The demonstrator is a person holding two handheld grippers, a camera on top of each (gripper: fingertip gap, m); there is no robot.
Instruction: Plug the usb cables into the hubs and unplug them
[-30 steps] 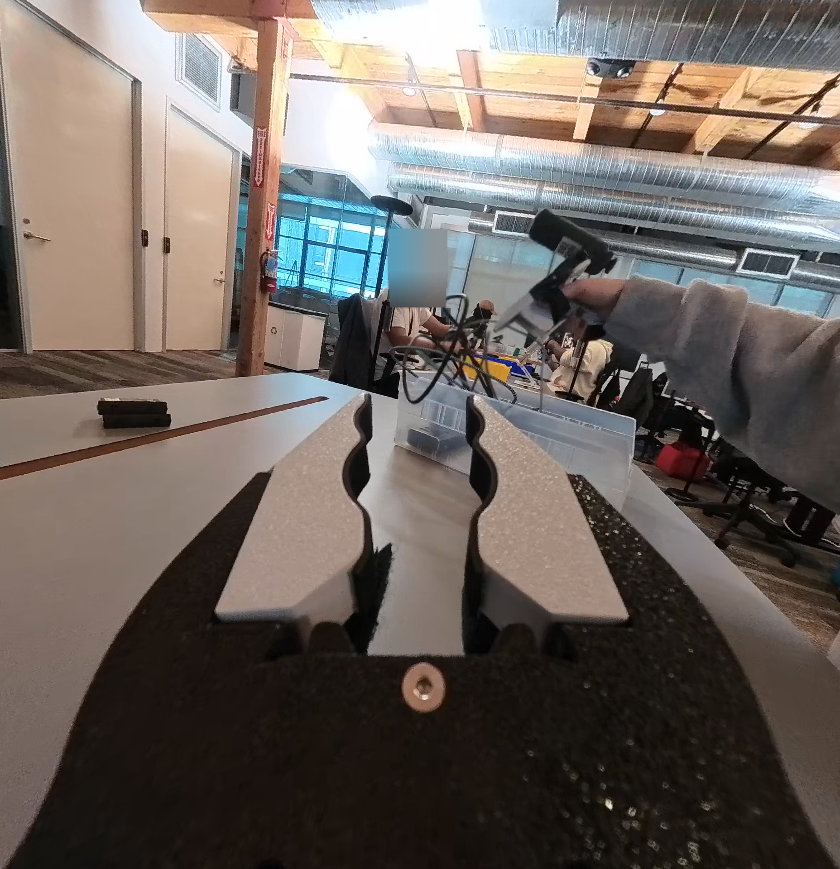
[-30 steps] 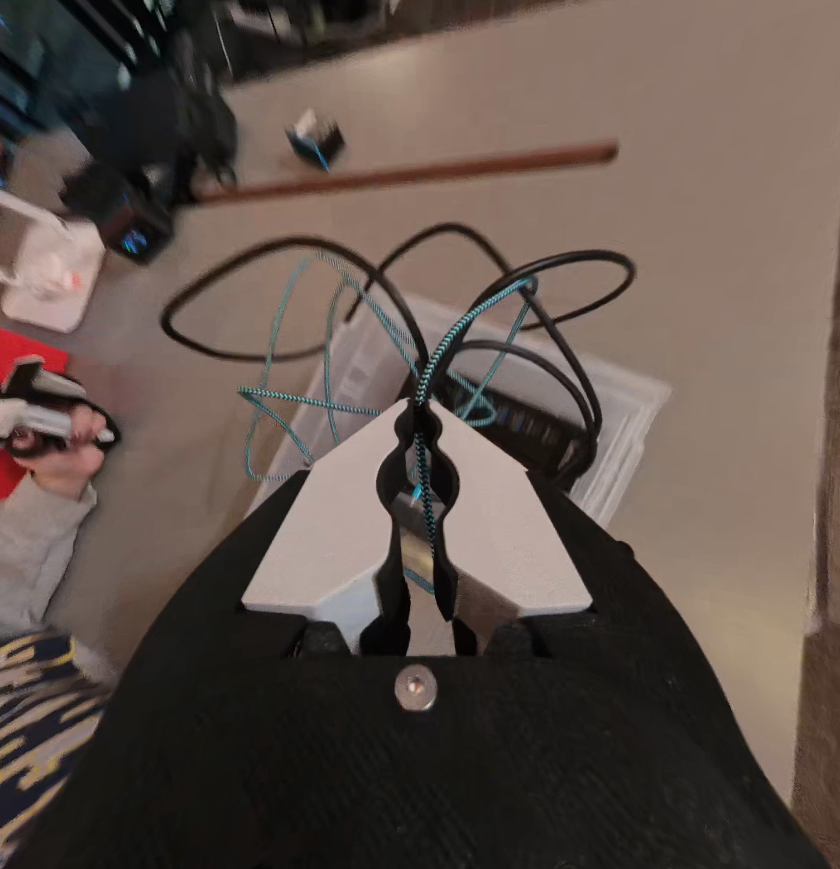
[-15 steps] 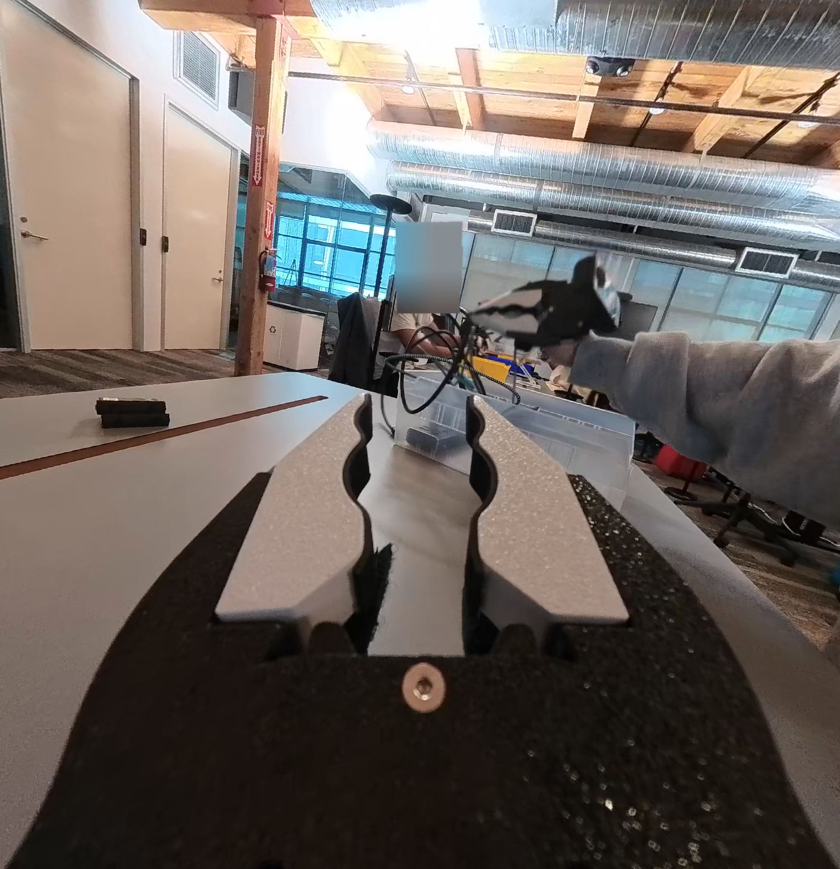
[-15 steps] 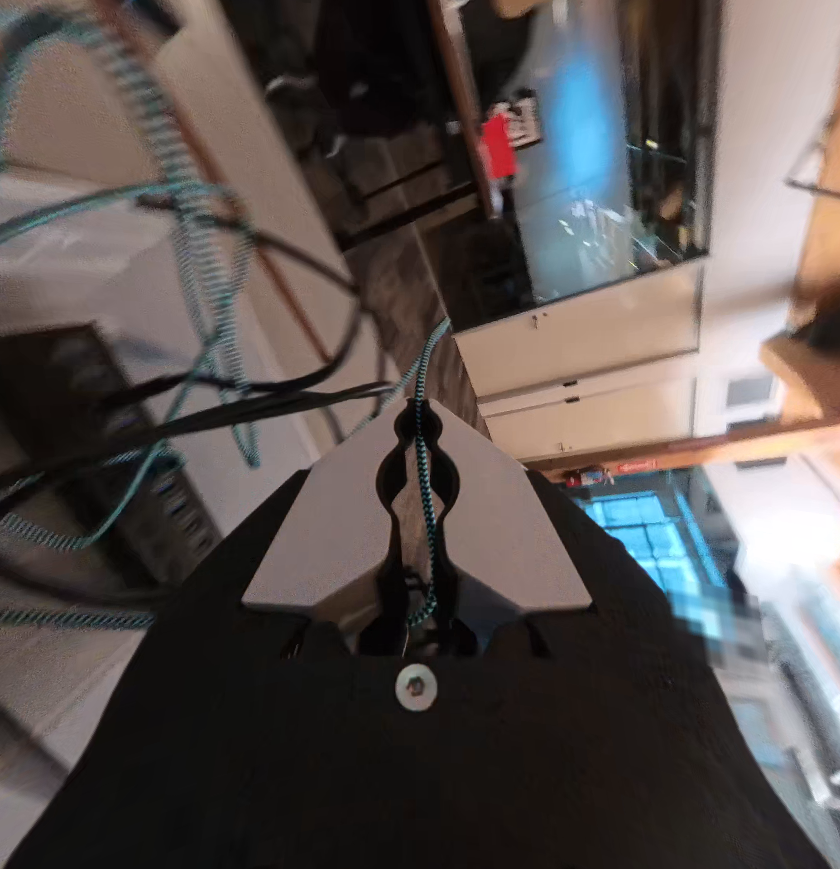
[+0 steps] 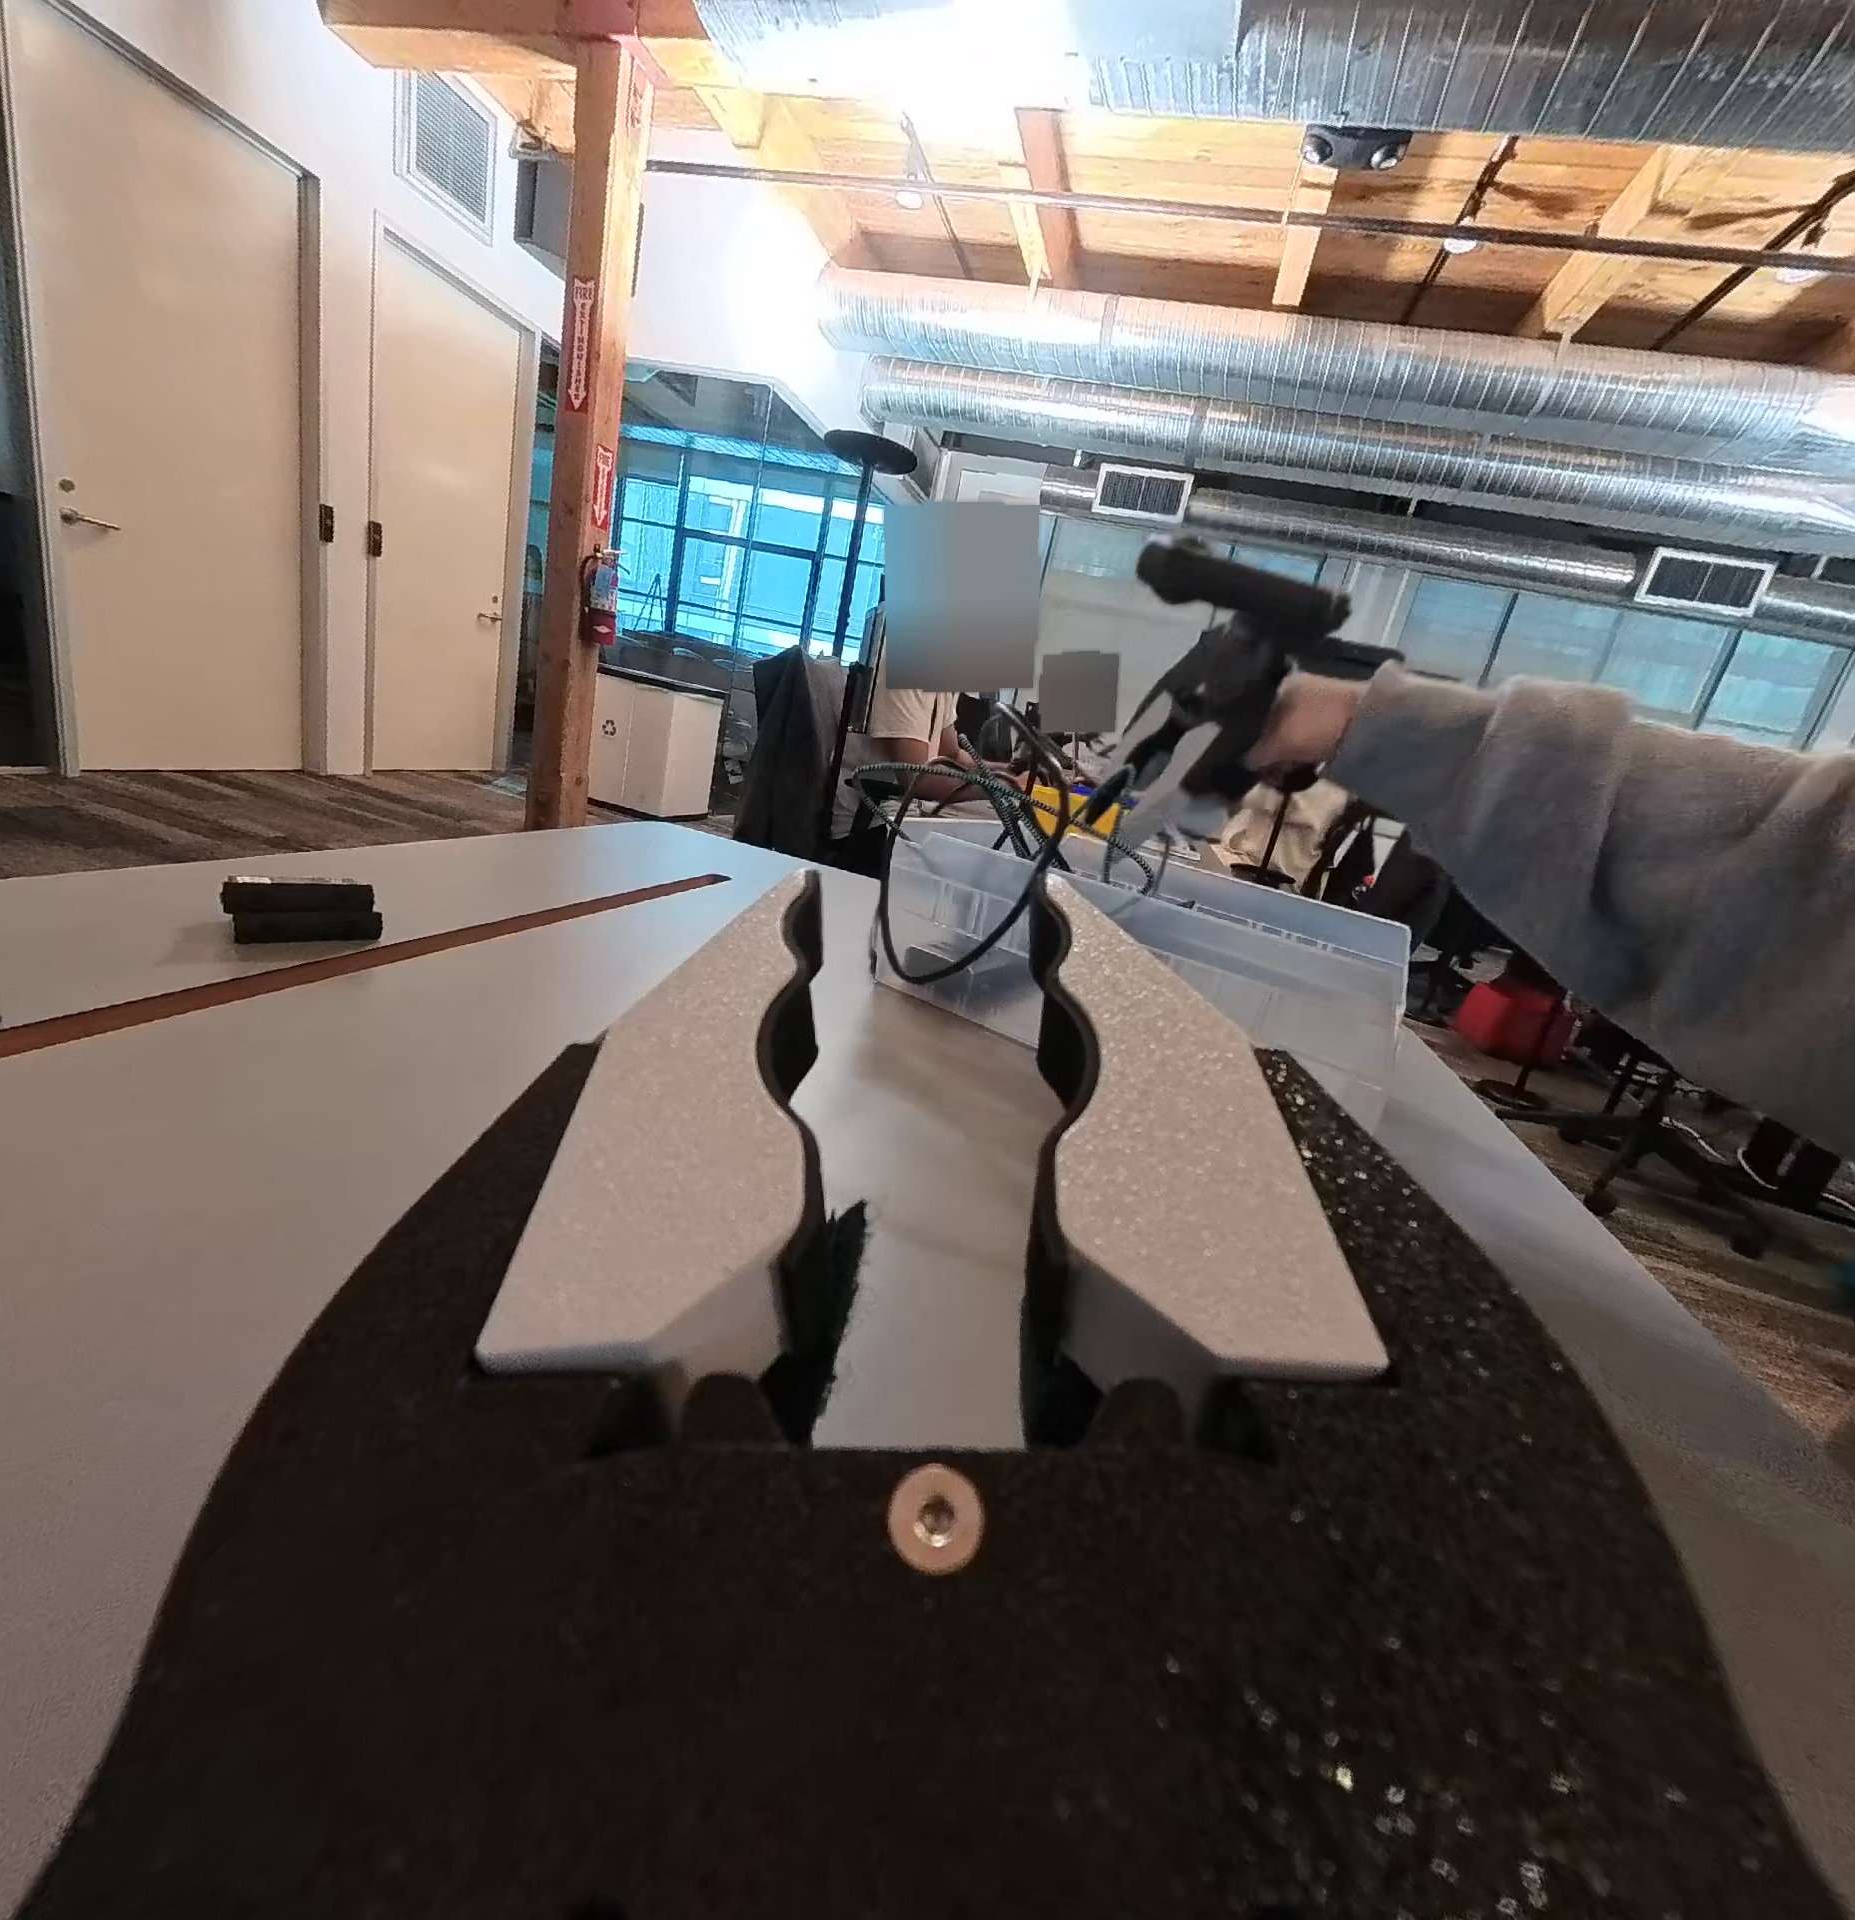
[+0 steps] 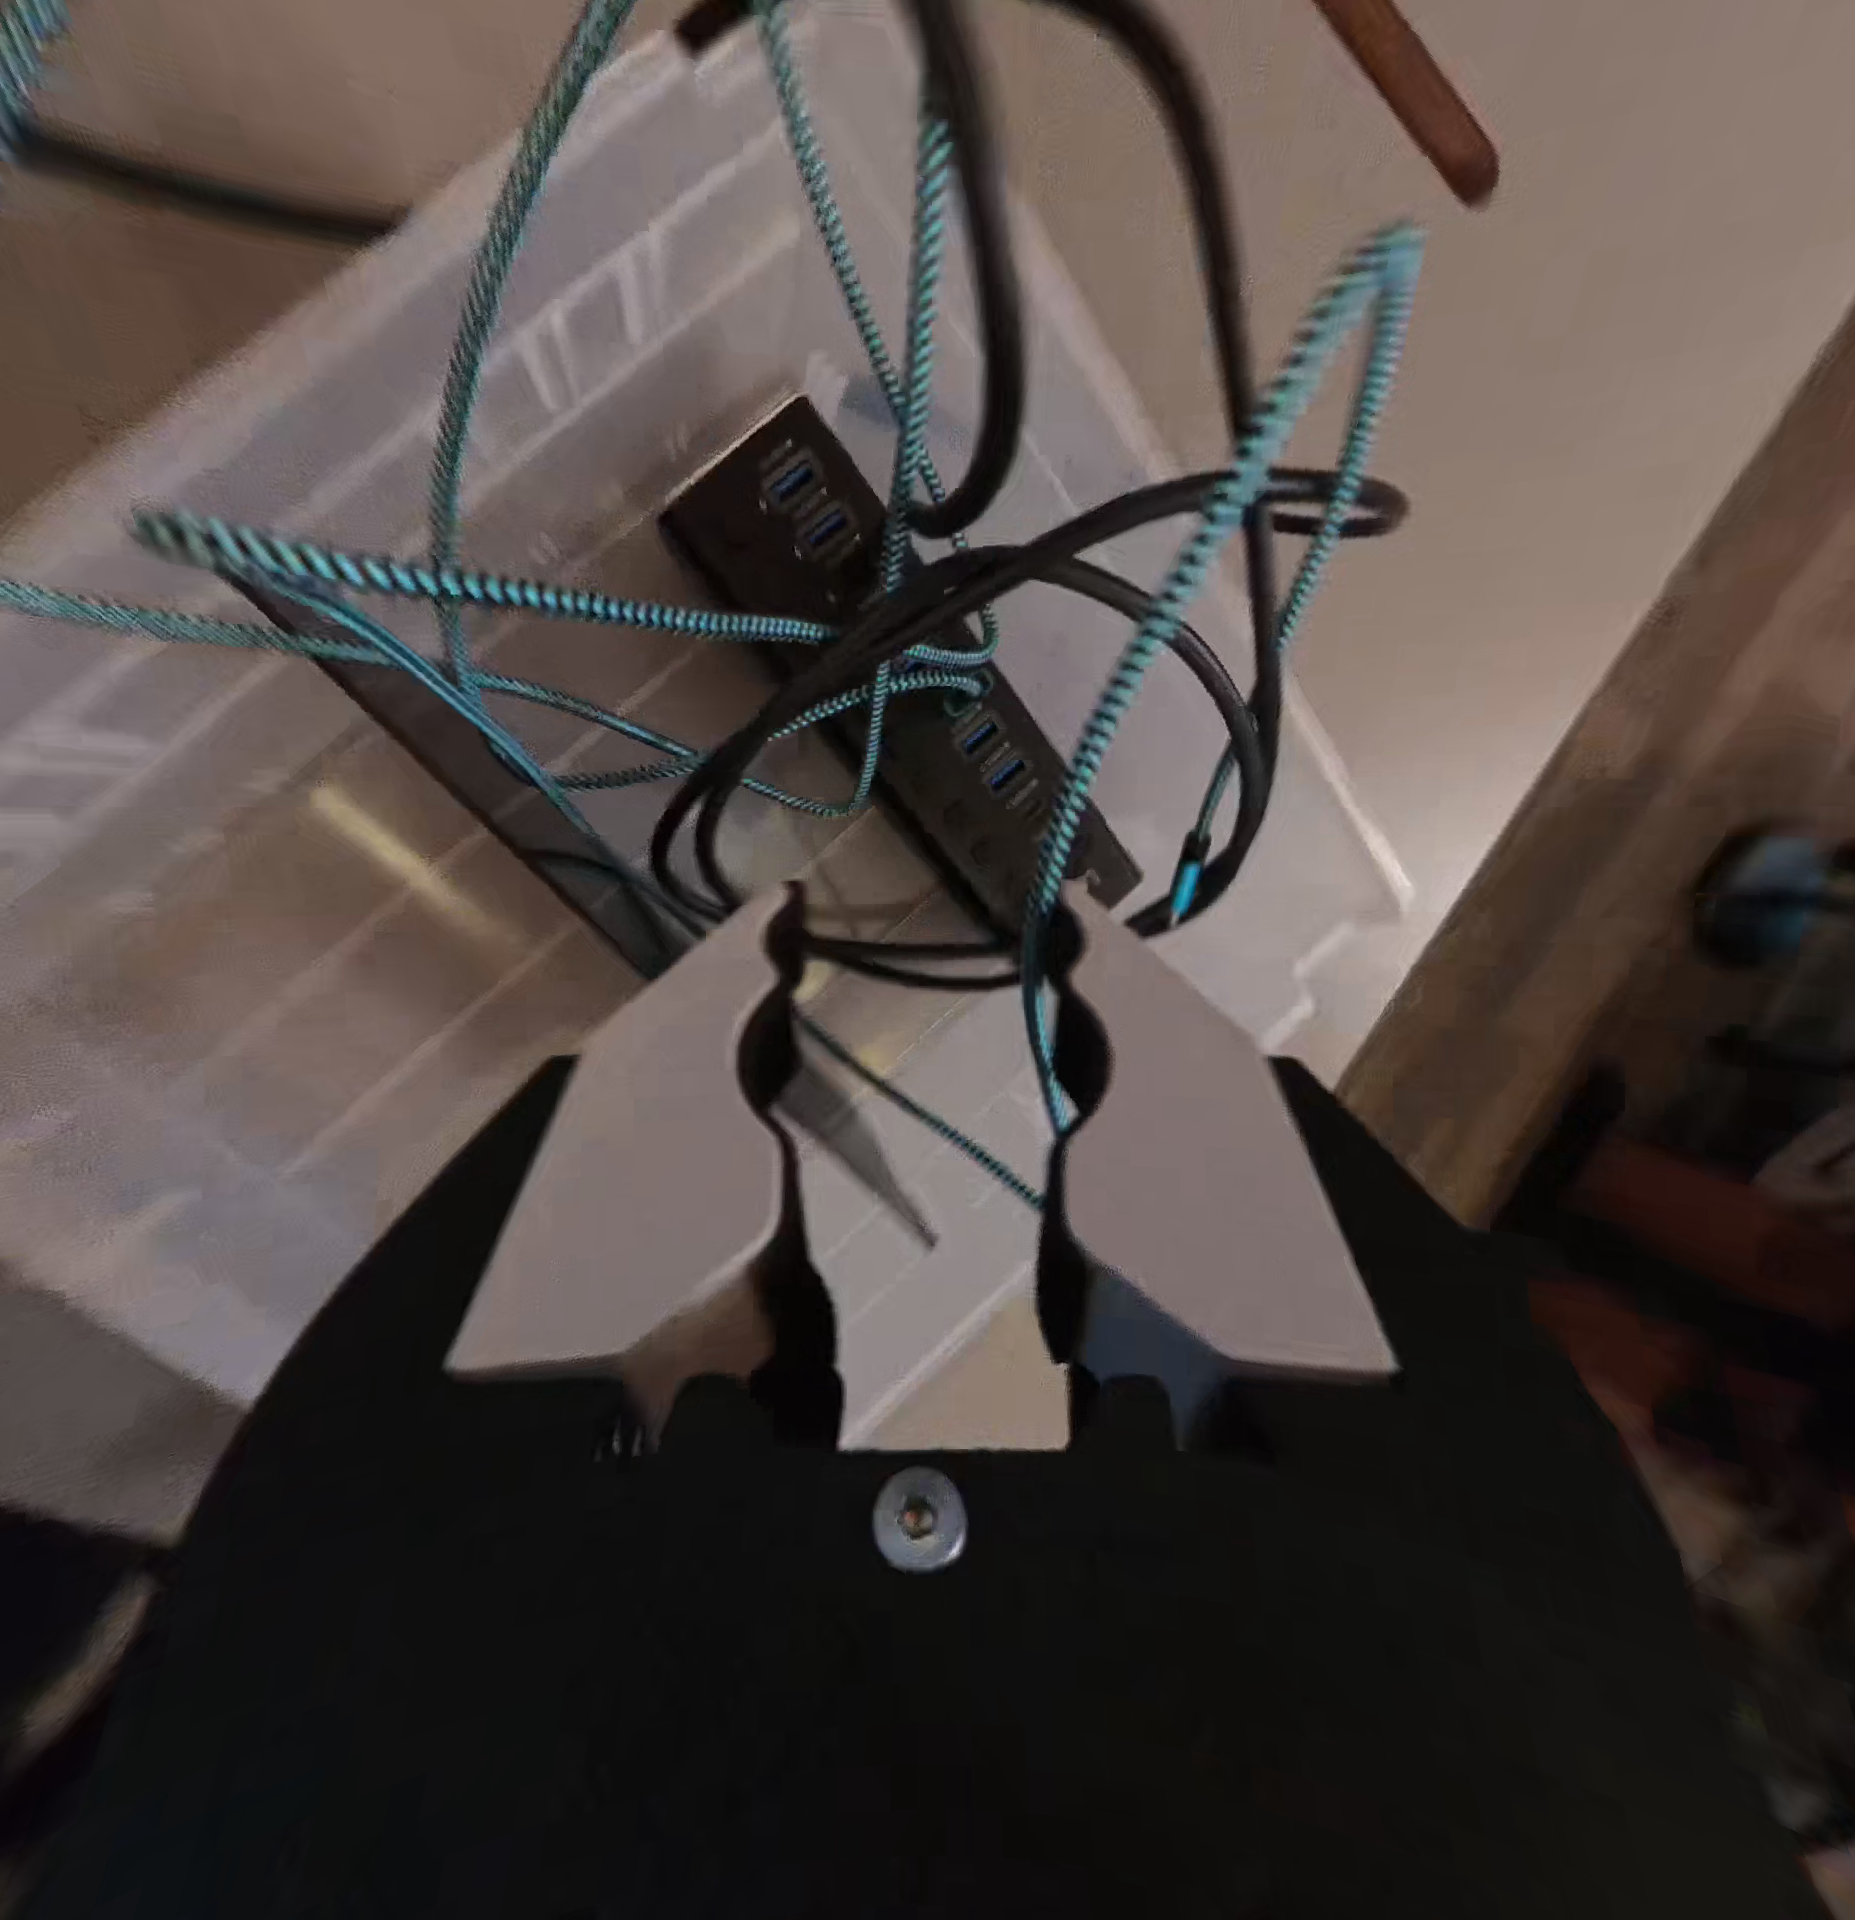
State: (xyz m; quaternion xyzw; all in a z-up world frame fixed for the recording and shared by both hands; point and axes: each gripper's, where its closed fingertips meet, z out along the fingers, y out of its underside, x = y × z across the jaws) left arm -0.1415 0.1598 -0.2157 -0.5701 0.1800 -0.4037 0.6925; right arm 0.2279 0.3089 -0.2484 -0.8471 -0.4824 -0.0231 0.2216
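A clear plastic bin (image 5: 1266,966) stands on the grey table ahead of my left gripper (image 5: 928,894), which is open, empty and low over the table. A black USB hub (image 6: 1006,769) with blue ports lies in the bin (image 6: 279,935), under a tangle of teal braided cable (image 6: 549,597) and black cable (image 6: 1193,665). My right gripper (image 6: 928,914) is open just above the hub. One teal strand runs loose along its right finger. A teal plug end (image 6: 1193,873) hangs beside it. The right gripper (image 5: 1151,790) also shows over the bin, held by a grey-sleeved hand.
A small stack of black blocks (image 5: 299,909) lies at the far left of the table, beyond a brown strip (image 5: 383,961). The table's right edge drops to a floor with office chairs (image 5: 1681,1143). People sit at desks behind the bin. The tips of one gripper are about 40 cm away from the tips of the other. From the right gripper's tips to the black USB hub (image 6: 1006,769) is close to 9 cm.
My right gripper has opened and let go of the teal cable. It has swung back down to point at the hub in the bin. The left gripper has not moved.
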